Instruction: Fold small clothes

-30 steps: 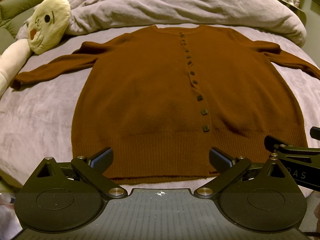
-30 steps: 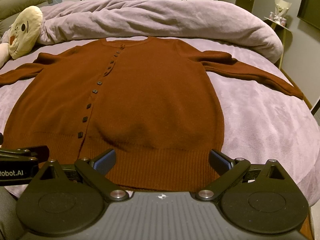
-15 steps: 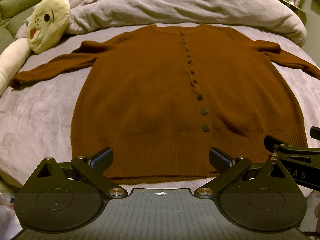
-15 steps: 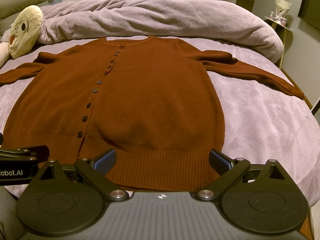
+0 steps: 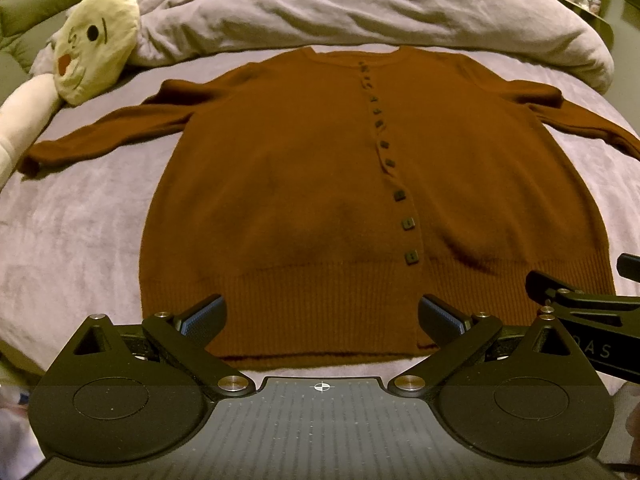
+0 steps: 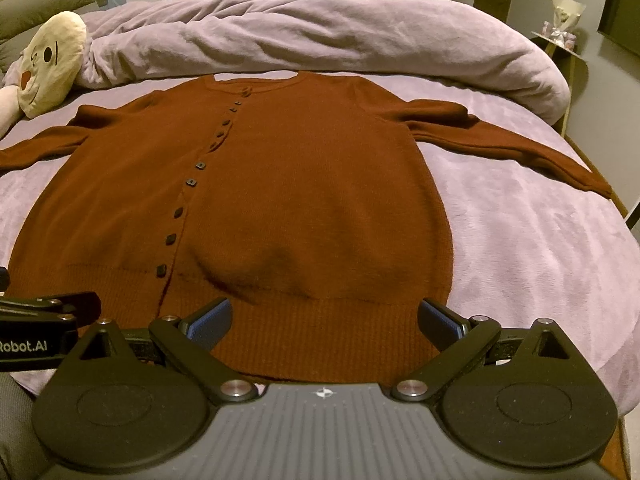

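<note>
No visible change: cardigan point(image 5: 320, 184) flat on bed point(image 5: 72, 232); left gripper point(image 5: 320, 314), right gripper point(image 6: 324, 316) both spread wide, seemingly hovering.

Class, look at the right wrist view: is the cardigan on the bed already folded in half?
No. The cardigan lies spread flat on the bed, buttoned, with both sleeves stretched out to the sides.

Both wrist views face the cardigan point(image 5: 320, 184) (side by side).

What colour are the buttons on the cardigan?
Dark, nearly black buttons on the rust-brown cardigan; clearest in the left wrist view.
</note>
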